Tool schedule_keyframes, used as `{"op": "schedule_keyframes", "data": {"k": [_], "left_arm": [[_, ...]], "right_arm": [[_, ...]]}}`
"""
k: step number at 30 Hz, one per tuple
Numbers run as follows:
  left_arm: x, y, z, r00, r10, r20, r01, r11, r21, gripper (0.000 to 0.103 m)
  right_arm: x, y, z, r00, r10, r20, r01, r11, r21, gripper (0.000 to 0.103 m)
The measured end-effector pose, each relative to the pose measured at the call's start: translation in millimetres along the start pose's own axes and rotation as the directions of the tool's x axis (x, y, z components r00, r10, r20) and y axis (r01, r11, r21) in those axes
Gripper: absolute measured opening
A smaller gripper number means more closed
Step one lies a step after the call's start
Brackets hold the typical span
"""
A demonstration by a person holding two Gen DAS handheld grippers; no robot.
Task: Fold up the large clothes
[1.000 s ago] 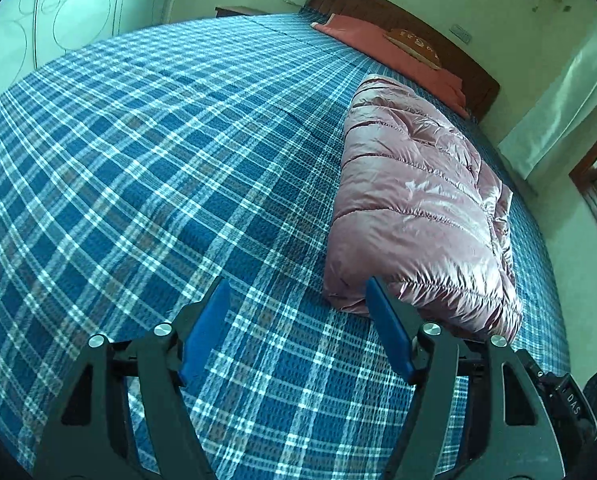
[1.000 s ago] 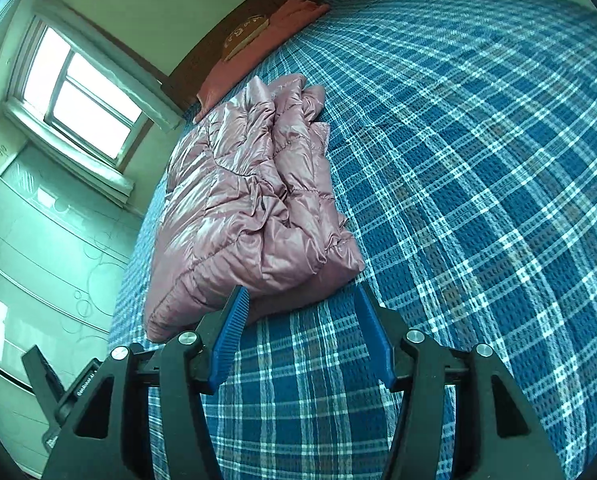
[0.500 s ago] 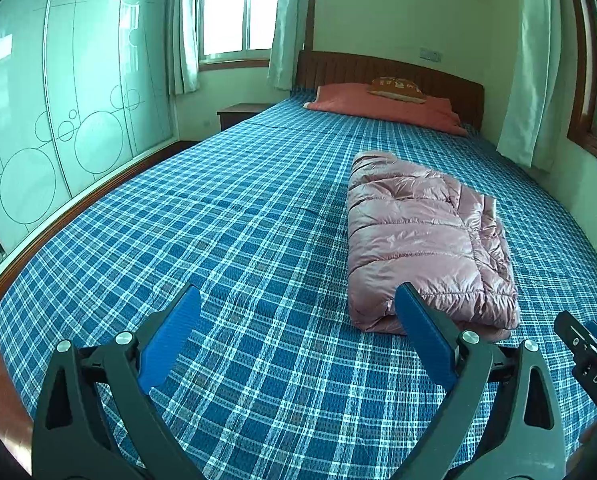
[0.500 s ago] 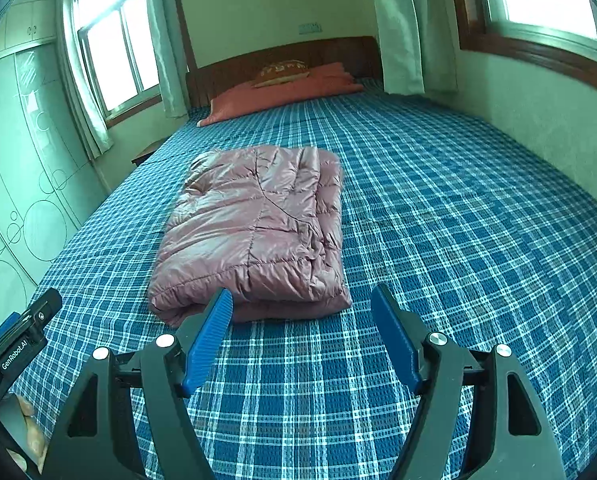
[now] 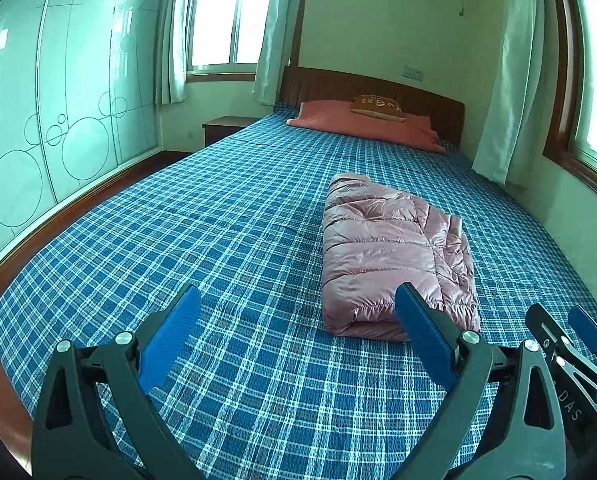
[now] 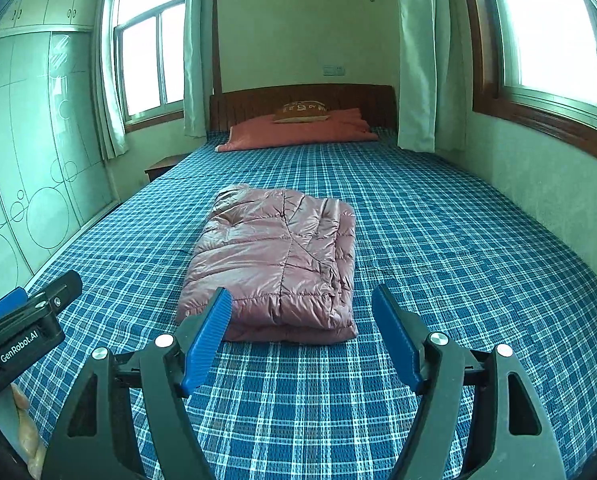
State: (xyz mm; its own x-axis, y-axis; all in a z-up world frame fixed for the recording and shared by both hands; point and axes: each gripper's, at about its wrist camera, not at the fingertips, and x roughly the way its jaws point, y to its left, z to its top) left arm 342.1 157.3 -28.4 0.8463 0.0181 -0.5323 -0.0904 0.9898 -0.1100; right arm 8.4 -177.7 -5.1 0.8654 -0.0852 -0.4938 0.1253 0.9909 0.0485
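item: pink puffer jacket [image 6: 274, 264], lying folded in a compact thick bundle on the bed [image 6: 438, 240], roughly mid-mattress, nearer the window-side wall than the wardrobe side. the fold is looking done, or nearly done, in my judgement.

item: my left tool [image 5: 294, 336], jaws standing wide apart, gripping nothing, hovering over bare bedspread just beside the bundle's near left corner.

item: my right tool [image 6: 302, 332], also spread wide and carrying nothing, hovering in front of the bundle's near edge, not touching it.

risks, as i am judging them:
- the filling is looking springy, so the top layer may be creeping open if nothing is pressing it flat.
- the shell is looking slick and shiny; layers may be sliding off each other if i am nudging an edge.
- the ragged layered edge on the window side is looking the likeliest to splay.
- a low pass with either tool may be catching the near hem and dragging the whole bundle.

surface: blue plaid bedspread [image 5: 226, 240], lying mostly flat with a few shallow creases.

room: wooden headboard [image 6: 302, 100]; salmon pillow [image 6: 298, 132] with a small brown cushion [image 6: 302, 112] on top; nightstand [image 5: 226, 128]; frosted wardrobe doors [image 5: 58, 120] with circle patterns; curtained windows [image 6: 146, 68] behind and to the right.
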Motion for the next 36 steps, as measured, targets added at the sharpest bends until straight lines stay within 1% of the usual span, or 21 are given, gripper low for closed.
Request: {"op": "schedule_keyframes", "data": {"k": [10,36], "left_arm": [[-6,-6,1,1.0,-0.009,0.004,0.009,1.0,0.023,0.097],[-4,-11,-3,1.0,-0.015,-0.004,0.015,1.0,0.028,0.097]], "right_arm": [[-5,2,2,1.0,0.003,0.017,-0.003,1.0,0.003,0.072],[-5,5,0,1.0,0.008,0.017,-0.008,1.0,-0.006,0.072]]}}
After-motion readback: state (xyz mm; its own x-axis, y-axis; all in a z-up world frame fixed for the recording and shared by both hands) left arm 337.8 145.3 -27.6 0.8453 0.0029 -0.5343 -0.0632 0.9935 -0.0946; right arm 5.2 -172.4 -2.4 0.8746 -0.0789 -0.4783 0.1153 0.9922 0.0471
